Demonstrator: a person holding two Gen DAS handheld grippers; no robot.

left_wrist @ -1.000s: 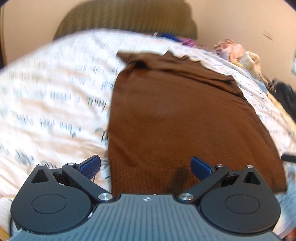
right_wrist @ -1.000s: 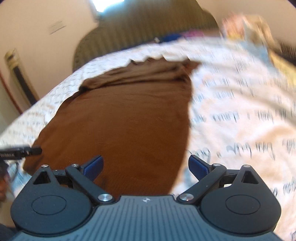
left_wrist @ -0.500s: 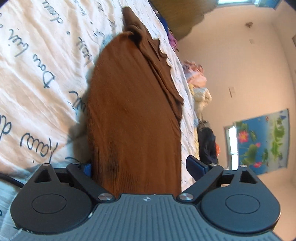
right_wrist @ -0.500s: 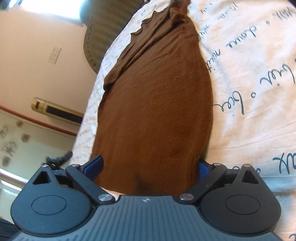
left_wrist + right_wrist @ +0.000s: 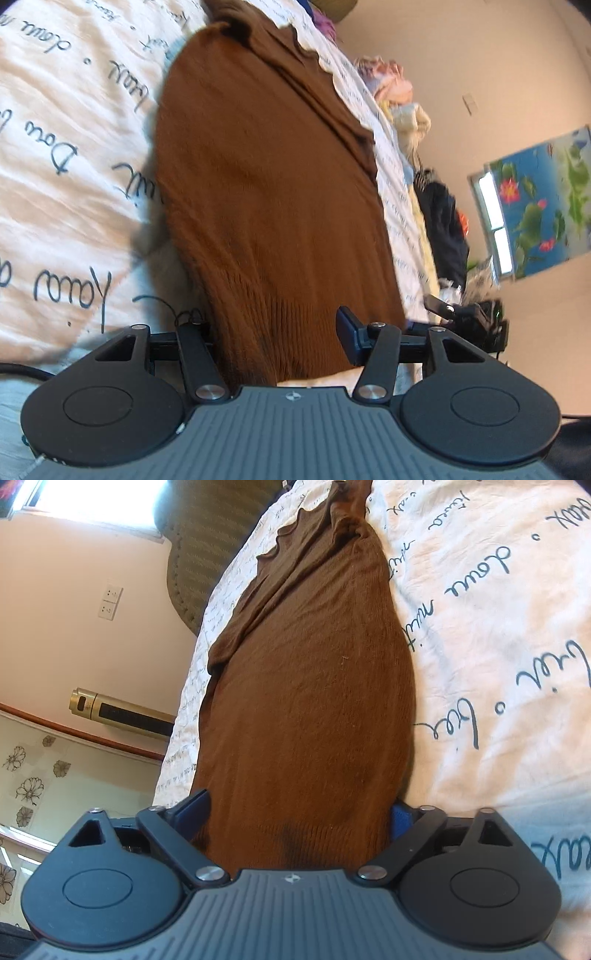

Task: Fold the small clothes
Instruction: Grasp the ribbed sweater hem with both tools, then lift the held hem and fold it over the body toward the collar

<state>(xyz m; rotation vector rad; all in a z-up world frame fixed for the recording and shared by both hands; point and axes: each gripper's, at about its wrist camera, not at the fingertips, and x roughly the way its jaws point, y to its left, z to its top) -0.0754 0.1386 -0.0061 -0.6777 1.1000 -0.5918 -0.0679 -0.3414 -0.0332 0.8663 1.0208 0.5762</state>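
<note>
Left hand-held gripper and right hand-held gripper, both tipped sideways with jaws spread wide, straddling the near ribbed hem of a brown knit top without pinching it yet. Beyond the fingers, top stretched flat and lengthwise across a white bed sheet printed with script, far end bunched. Likely step: catching the hem corners for a first fold. Next: closing on the hem edge, then lifting and carrying it toward the far end. Versus a second earlier: level and hovering above the hem then, now rolled sideways and pushed onto the hem.
</note>
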